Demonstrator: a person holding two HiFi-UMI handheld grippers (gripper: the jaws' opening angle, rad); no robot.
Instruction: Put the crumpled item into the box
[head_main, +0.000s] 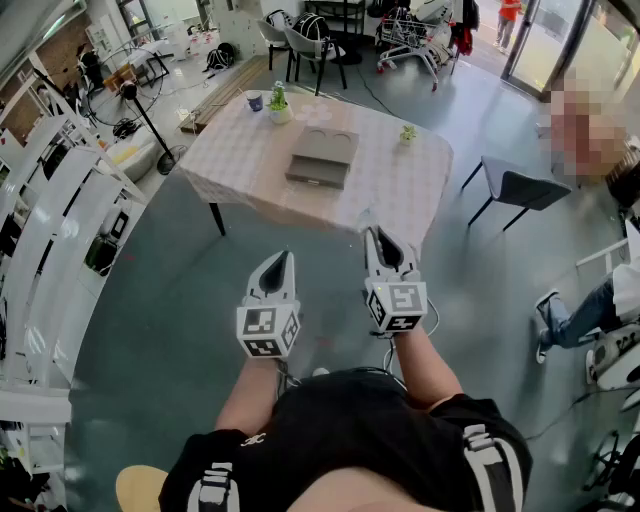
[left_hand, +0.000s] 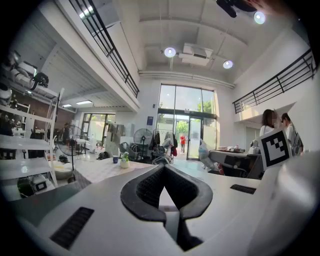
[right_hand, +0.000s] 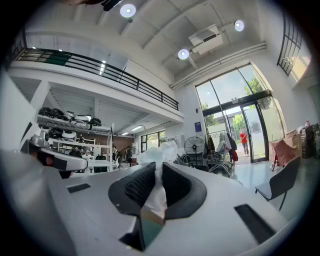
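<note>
You are facing one table (head_main: 240, 165) in a checked cloth, well ahead of you, with one grey chair (head_main: 520, 187) standing off its right side. One flat grey box (head_main: 322, 158) is lying near the table's middle. You are holding two grippers out about level, side by side and short of the table: the left gripper (head_main: 283, 258) and the right gripper (head_main: 378, 236). Two small plants are sitting on the cloth, the left plant (head_main: 279, 103) at the far corner and the right plant (head_main: 407, 133) near the right edge. One dark cup (head_main: 254, 101) is standing just beside the left plant.

Only the head view is showing you the box. The left gripper view is showing that gripper's pads meeting at their tips with nothing between them. The right gripper view is showing what the head view barely does: one crumpled item (right_hand: 160, 152), pinched between the right gripper's pads, far from the box. It is looking white, thin and wrinkled, running down the gap between the pads and puffing out past the tips.
</note>
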